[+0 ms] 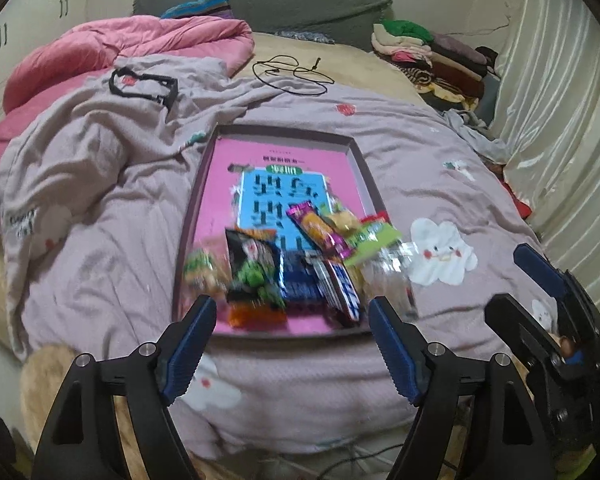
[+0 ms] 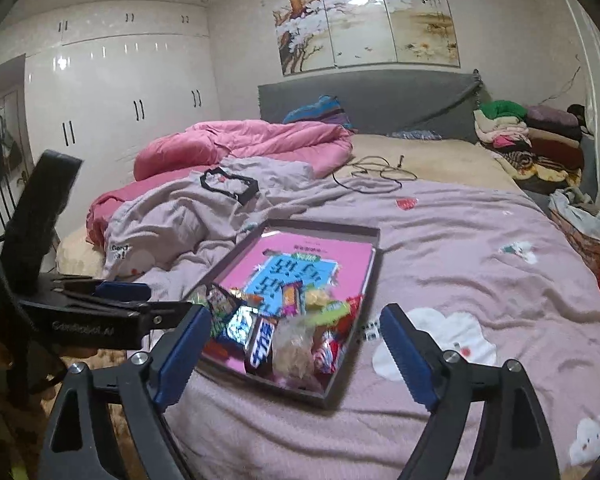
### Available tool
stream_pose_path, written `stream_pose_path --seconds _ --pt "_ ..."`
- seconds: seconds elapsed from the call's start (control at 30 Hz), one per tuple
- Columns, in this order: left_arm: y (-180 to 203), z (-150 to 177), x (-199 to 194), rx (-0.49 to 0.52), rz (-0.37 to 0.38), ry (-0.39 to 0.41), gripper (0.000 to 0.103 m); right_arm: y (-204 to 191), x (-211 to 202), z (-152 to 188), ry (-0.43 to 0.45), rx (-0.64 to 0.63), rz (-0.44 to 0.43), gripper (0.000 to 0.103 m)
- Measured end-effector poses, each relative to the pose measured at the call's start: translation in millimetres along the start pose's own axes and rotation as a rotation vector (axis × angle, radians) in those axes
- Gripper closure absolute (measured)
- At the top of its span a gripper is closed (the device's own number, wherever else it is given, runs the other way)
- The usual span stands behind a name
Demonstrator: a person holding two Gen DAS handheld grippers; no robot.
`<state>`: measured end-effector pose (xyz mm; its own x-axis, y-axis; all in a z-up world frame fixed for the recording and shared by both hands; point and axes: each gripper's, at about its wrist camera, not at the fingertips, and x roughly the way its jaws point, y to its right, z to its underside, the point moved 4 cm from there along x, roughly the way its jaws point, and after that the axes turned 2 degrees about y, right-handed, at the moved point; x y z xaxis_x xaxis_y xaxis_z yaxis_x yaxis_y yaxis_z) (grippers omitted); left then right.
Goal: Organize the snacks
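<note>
A shallow box tray (image 1: pixel 362 168) (image 2: pixel 370 276) with a pink printed floor lies on the lilac bedspread. Several snack packets are piled at its near end: a black and green bag (image 1: pixel 254 268), a blue bar (image 1: pixel 300 280) (image 2: pixel 262 342), an orange and purple bar (image 1: pixel 318 230), a clear bag of pale snacks (image 2: pixel 296 344). My left gripper (image 1: pixel 290 340) is open and empty, just short of the tray's near edge. My right gripper (image 2: pixel 296 346) is open and empty, near the tray's near corner. It also shows at the right of the left wrist view (image 1: pixel 540 292).
A black frame-like object (image 1: pixel 144 86) (image 2: pixel 230 184) and a black cable (image 1: pixel 296 74) (image 2: pixel 374 174) lie on the bed beyond the tray. A pink duvet (image 1: pixel 132 48) is heaped at the back left. Folded clothes (image 1: pixel 432 56) are stacked at the back right.
</note>
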<state>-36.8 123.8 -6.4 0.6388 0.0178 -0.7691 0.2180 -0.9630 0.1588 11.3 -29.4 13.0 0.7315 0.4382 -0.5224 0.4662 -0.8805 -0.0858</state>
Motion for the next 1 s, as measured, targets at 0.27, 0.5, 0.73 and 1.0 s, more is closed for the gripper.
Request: stream_pose_path --seconds 0.27,0.5,0.73,1.0 --pt "9.5 18.0 -12.3 0.014 -0.03 0.012 0.023 7.0 -9.5 24.2 -0.072 0.021 0.052 0.005" --pt "14.0 19.1 -11.4 0.029 -0.025 0.006 0.023 5.0 -12.7 25.1 -0.055 -0.006 0.065 0.002" --pt "12.8 20.1 -9.8 0.026 -0.031 0.001 0.023 6.5 -8.3 26.6 -0.066 -0.01 0.078 0.001" --pt "10.7 19.9 -9.6 0.022 -0.043 0.002 0.023 7.3 -7.1 27.1 -0.069 -0.014 0.082 0.001"
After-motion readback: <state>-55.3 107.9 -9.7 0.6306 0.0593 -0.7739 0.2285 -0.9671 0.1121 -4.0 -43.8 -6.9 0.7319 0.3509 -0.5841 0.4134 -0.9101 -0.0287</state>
